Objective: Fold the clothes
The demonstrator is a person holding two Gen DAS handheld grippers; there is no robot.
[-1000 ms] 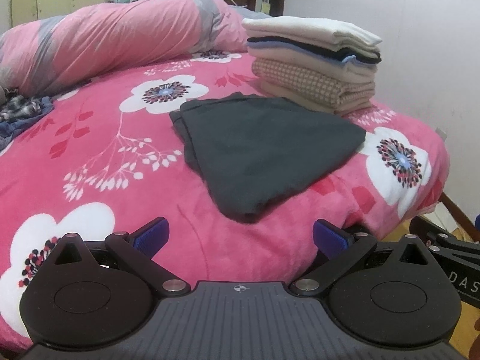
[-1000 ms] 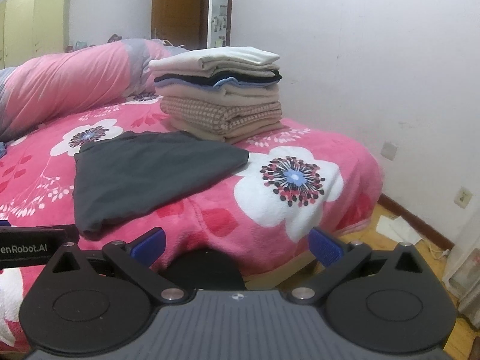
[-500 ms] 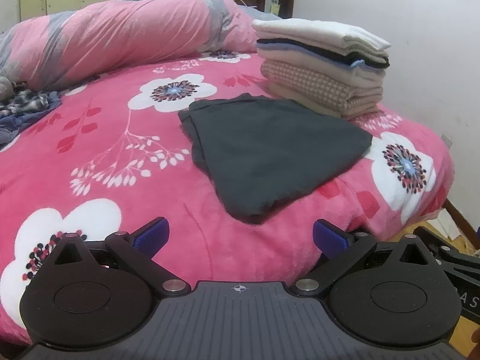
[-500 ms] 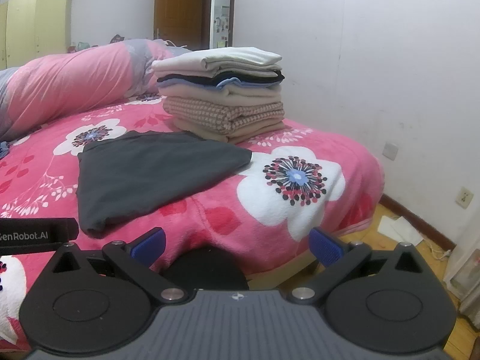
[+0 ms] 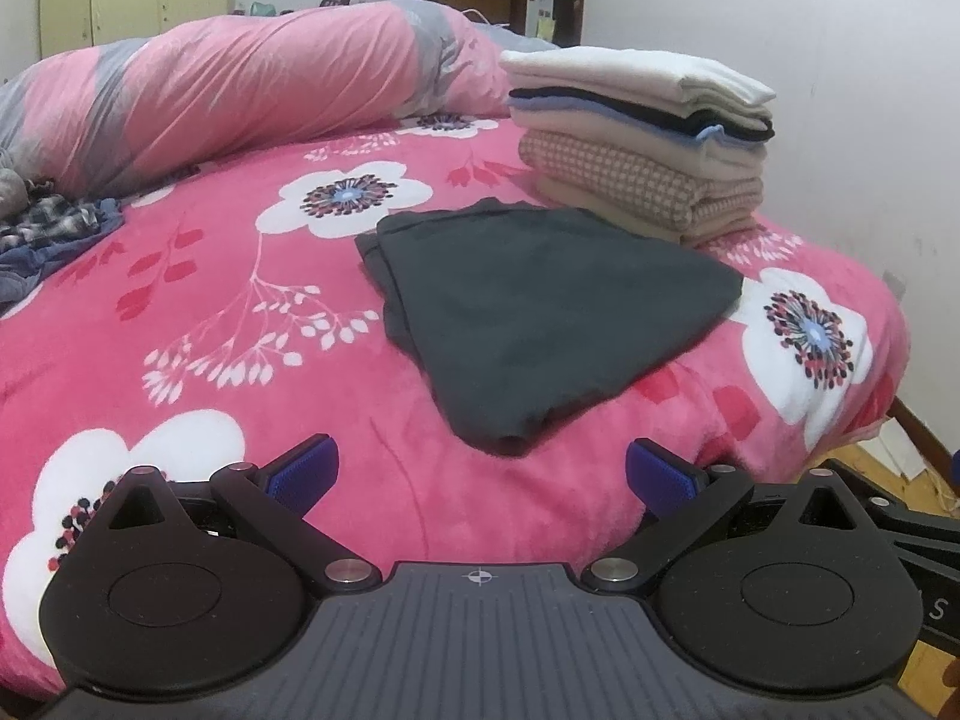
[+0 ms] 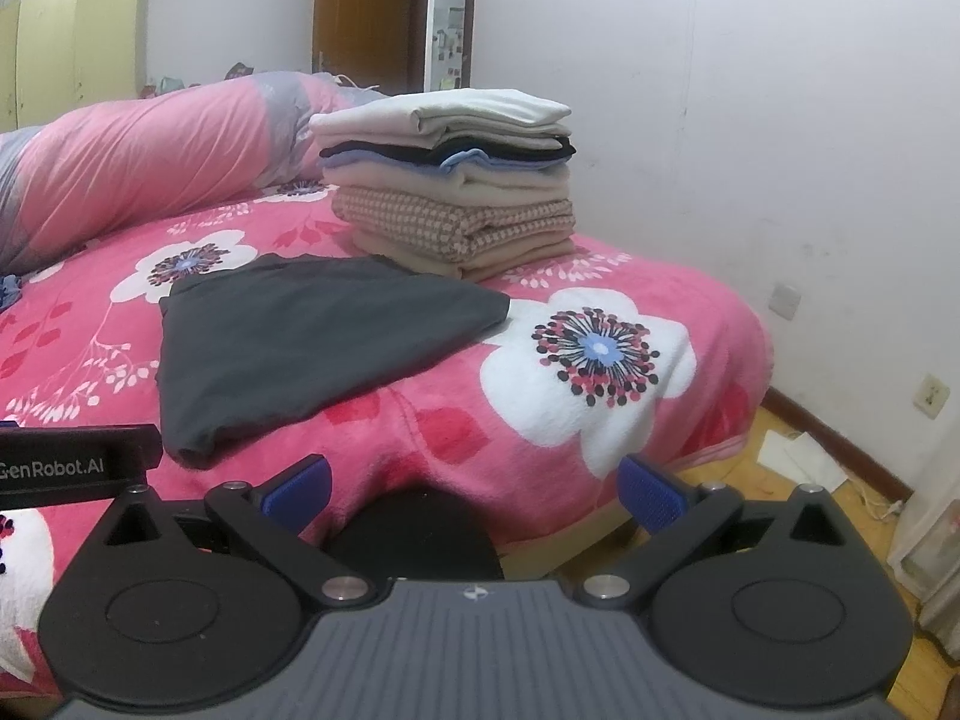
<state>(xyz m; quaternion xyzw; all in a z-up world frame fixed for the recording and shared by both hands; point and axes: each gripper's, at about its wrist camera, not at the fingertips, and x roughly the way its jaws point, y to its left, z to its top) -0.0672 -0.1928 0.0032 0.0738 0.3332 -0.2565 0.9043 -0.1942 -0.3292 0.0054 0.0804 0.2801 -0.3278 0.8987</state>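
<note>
Dark grey garment (image 5: 540, 312) lies folded flat on the pink blanket (image 5: 210, 312), just beside the folded stack (image 5: 642, 144) — left gripper (image 5: 480, 474) and right gripper (image 6: 474, 486) both spread, empty, short of it — next move, I'd judge: pinch near edge, lift onto stack.

Both wrist views sit low at the bed's (image 5: 252, 324) near edge, facing across it. The left view is nearer; the right looks from farther right. Both share the folded dark garment (image 5: 540, 312) (image 6: 312, 336) and the stack (image 5: 642, 138) (image 6: 450, 180) at 1 o'clock.
</note>
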